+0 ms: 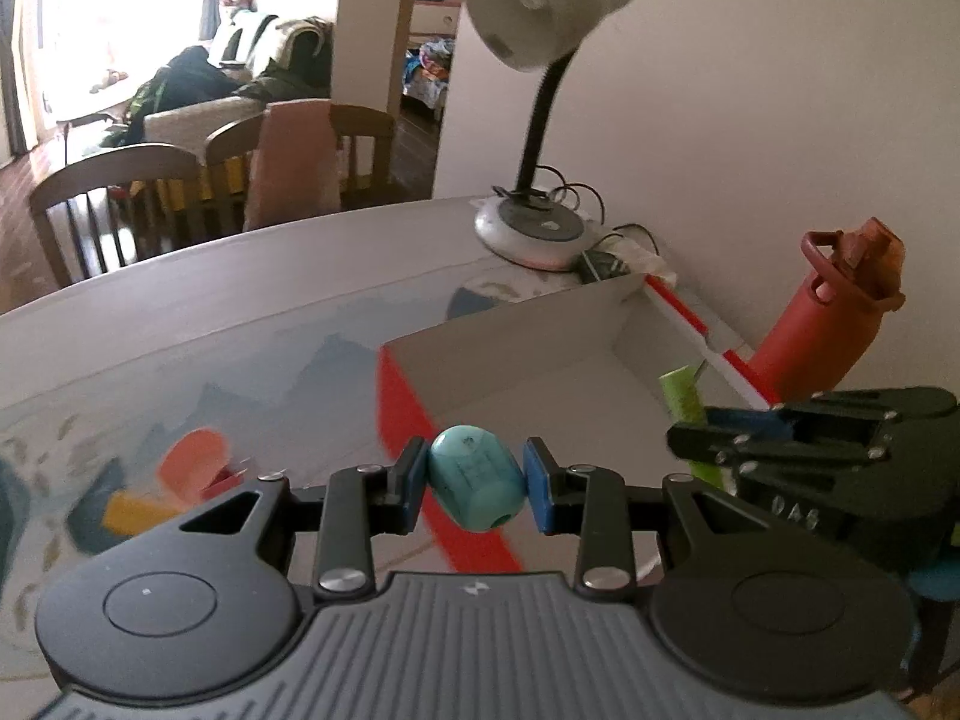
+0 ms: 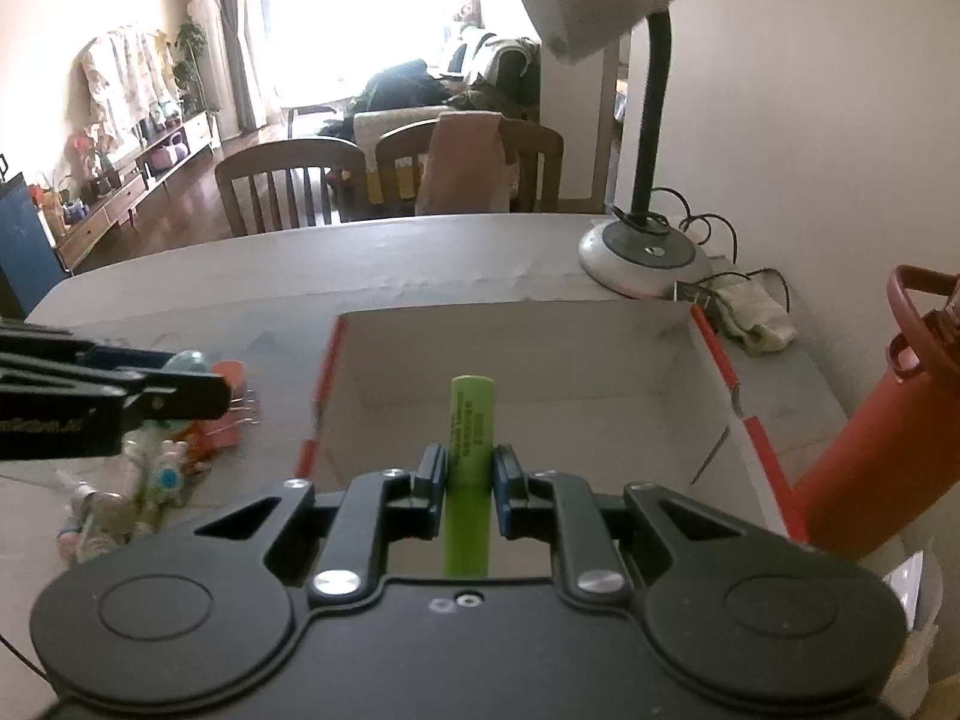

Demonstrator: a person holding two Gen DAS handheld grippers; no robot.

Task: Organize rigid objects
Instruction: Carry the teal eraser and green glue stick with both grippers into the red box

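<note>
While left claw point(image 1: 477, 483) pinches teal sharpener point(image 1: 477, 480) | right claw point(image 2: 470, 474) clamps green battery point(image 2: 469, 450) | box point(image 2: 600, 360) rim ahead

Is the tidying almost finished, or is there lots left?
Just starting. The box looks empty so far. The left gripper holds a teal sharpener, the right gripper a green battery, both near the box. Small toys and clips wait on the table.

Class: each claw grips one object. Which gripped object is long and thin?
The green cylinder in the right claw. The left claw holds a rounded turquoise piece instead.
</note>
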